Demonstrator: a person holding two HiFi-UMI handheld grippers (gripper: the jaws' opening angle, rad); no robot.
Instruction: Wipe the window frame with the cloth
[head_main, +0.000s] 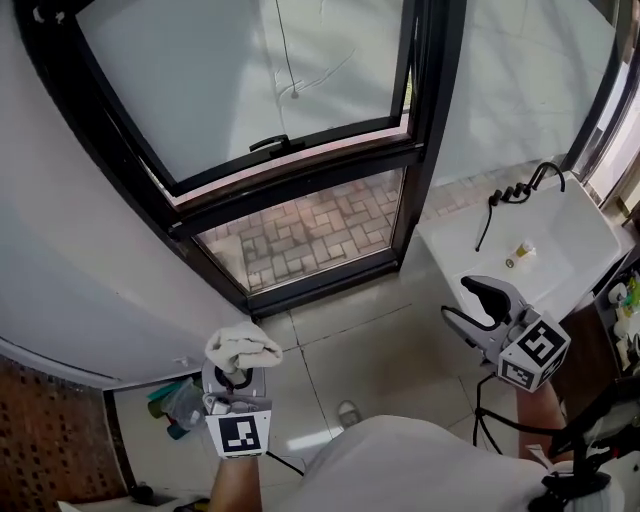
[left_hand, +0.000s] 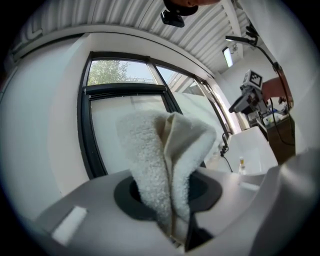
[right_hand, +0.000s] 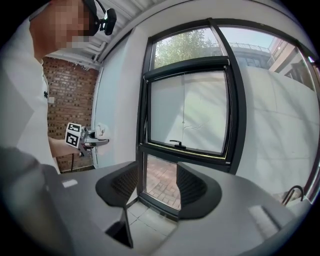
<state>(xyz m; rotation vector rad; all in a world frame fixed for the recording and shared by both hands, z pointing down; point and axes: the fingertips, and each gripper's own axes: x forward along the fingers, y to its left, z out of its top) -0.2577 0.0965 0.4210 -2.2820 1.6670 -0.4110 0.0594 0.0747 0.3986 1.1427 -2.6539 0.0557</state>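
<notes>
1. Fingers (left_hand: 129, 199) of left gripper (head_main: 238, 376) clamped on folded cloth (left_hand: 165, 155), well short of window frame (head_main: 300, 187), below its lower left corner.
2. Right gripper (right_hand: 157, 186) wide apart, empty, also short of frame.
3. Judgement: press cloth's free fold flat along frame bar; keep fingers off glass.

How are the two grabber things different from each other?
The left gripper is shut on a fluffy white cloth; the right gripper is open, with nothing between its jaws. The left gripper is held near the white wall; the right gripper is over by the sink. Both are grey, and neither touches the window frame.
</notes>
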